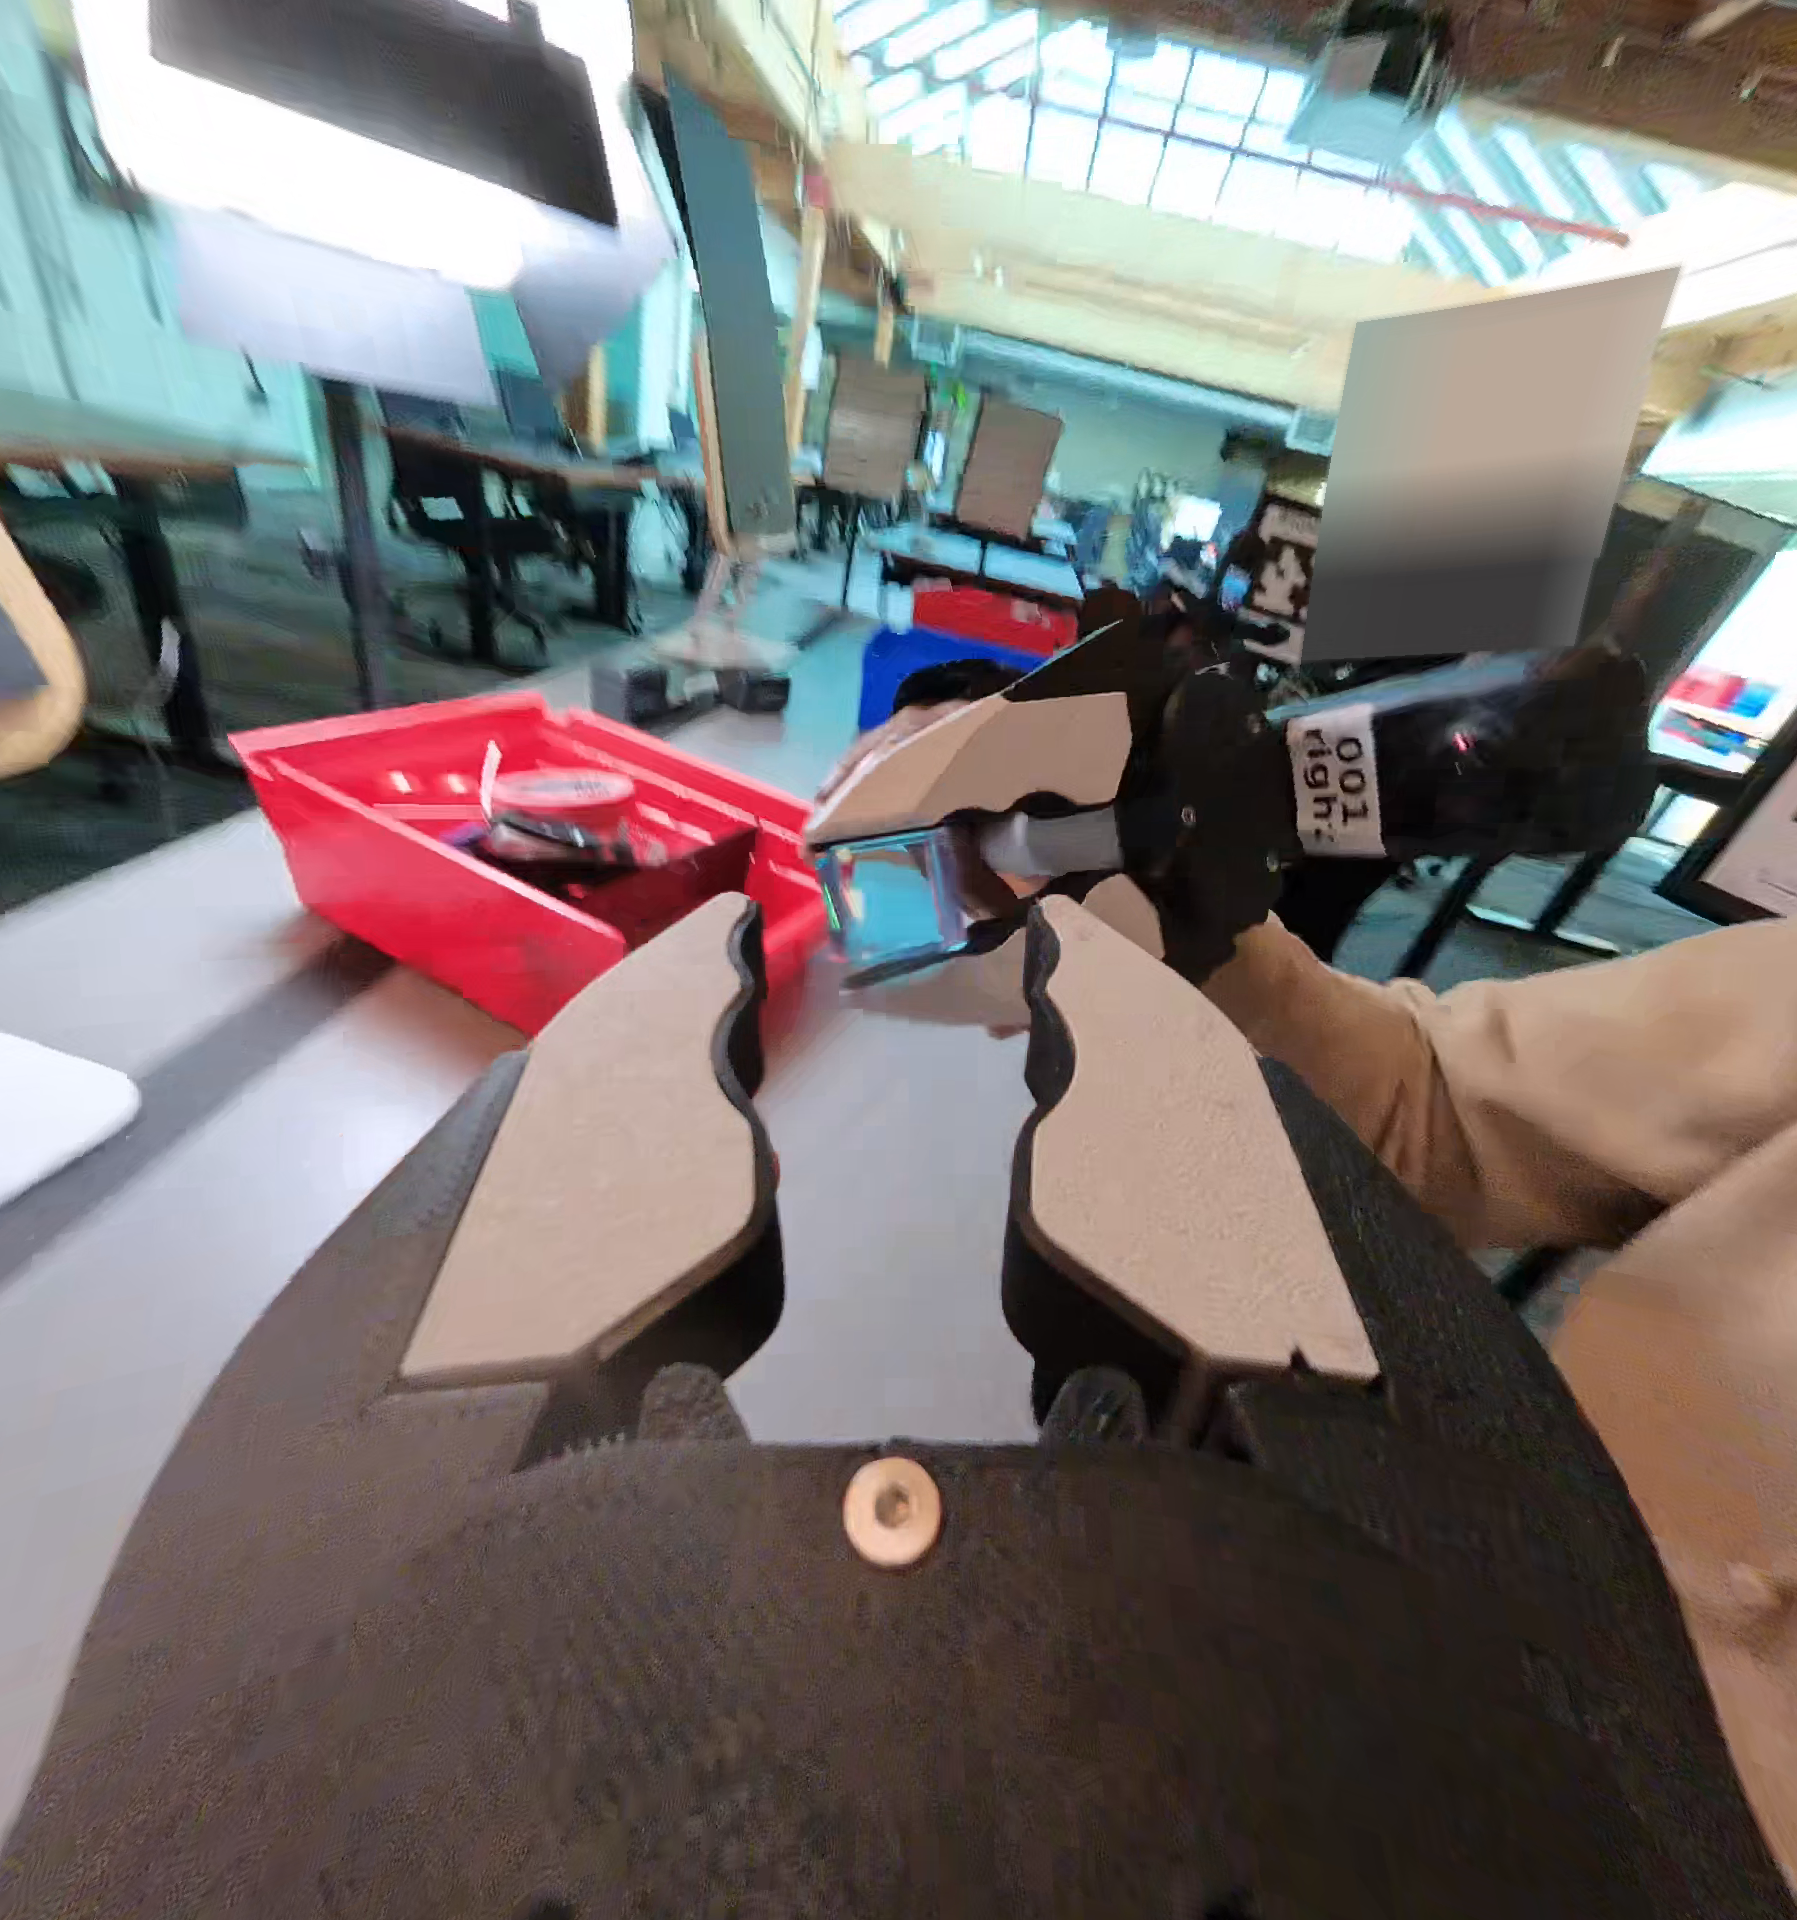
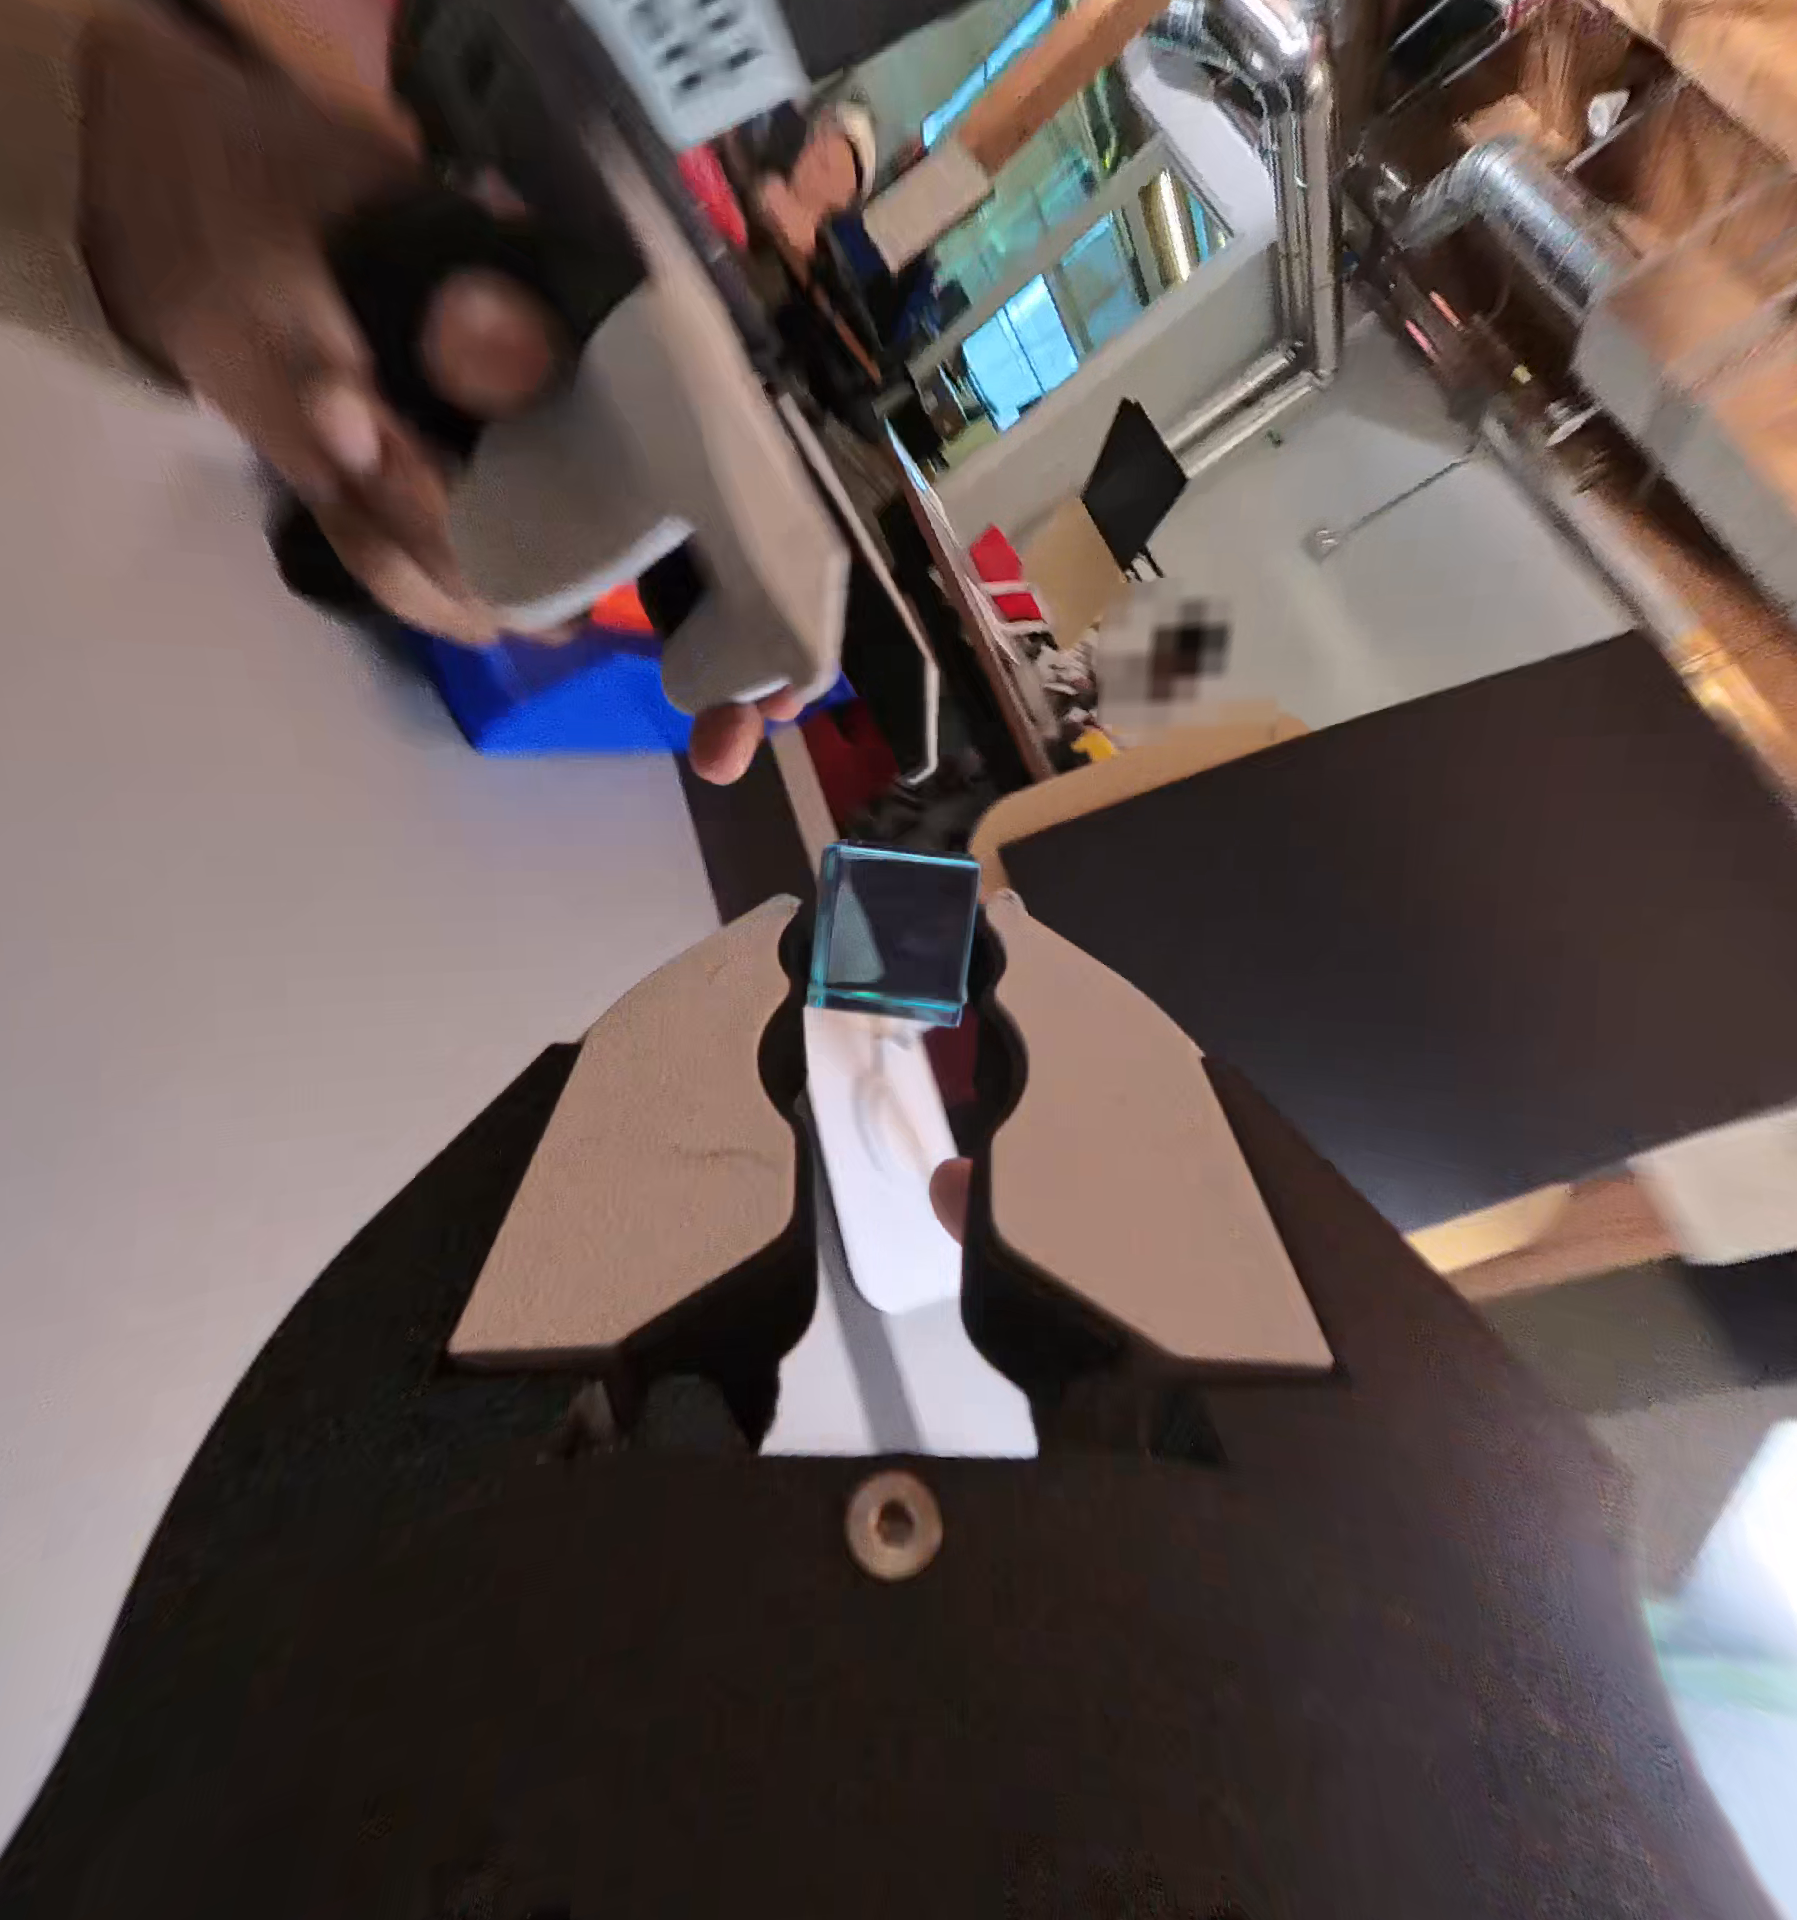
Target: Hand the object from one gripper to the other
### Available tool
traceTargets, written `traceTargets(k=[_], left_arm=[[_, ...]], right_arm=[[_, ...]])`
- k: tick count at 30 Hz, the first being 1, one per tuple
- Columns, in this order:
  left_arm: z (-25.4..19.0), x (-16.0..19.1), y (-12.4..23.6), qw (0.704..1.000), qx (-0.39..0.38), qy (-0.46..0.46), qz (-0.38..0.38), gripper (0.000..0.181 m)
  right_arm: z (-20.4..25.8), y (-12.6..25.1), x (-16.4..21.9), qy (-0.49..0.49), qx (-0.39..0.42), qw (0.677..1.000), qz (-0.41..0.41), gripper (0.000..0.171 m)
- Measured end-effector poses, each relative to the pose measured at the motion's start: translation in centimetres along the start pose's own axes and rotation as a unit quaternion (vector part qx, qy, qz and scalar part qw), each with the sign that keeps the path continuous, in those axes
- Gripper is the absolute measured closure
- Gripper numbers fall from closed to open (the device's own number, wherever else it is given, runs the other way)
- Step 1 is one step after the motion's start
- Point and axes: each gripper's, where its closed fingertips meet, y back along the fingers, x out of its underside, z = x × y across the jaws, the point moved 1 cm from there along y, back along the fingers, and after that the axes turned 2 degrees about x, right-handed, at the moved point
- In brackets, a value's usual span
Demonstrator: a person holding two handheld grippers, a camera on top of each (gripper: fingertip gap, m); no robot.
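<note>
The right gripper [image 2: 892, 914] is clamped on a clear blue cube [image 2: 894, 930], pinching it right at the fingertips, up off the table [image 2: 250, 935]. In the left wrist view that same cube [image 1: 889, 899] sits at about one o'clock from the left gripper [image 1: 892, 920], just beyond its tips, held between the right gripper's [image 1: 873, 883] pale fingers coming in from three o'clock. The left gripper is spread wide, nothing between its fingers, and the cube sits in line with that gap, not yet touched as far as the view shows. From the right wrist view the left gripper [image 2: 665, 644] shows blurred at eleven o'clock, a hand [image 2: 354, 447] wrapped around it. Out at ten o'clock in the left view, a red bin [image 1: 437, 894] rests on the table with a roll of tape [image 1: 561, 795] inside. A tan sleeve [image 1: 1445, 1091] fills four o'clock.
</note>
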Motion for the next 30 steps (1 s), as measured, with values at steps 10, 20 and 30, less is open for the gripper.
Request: traceTargets(k=[10,20,30], left_arm=[[1.9,1.2,0.5,0.979,-0.102,-0.161,0.068,0.153],[1.5,1.6,-1.1,0.772,-0.276,-0.567,0.08,0.153],[0.7,0.0,-0.3,0.996,-0.048,-0.074,-0.033,0.135]], right_arm=[[1.4,-1.7,0.5,-0.037,-0.019,0.999,0.026,0.128],[1.5,-2.0,-1.3,-0.452,-0.141,0.881,-0.002,0.116],[-1.1,-0.4,-0.1,-0.036,0.054,0.998,-0.015,0.143]])
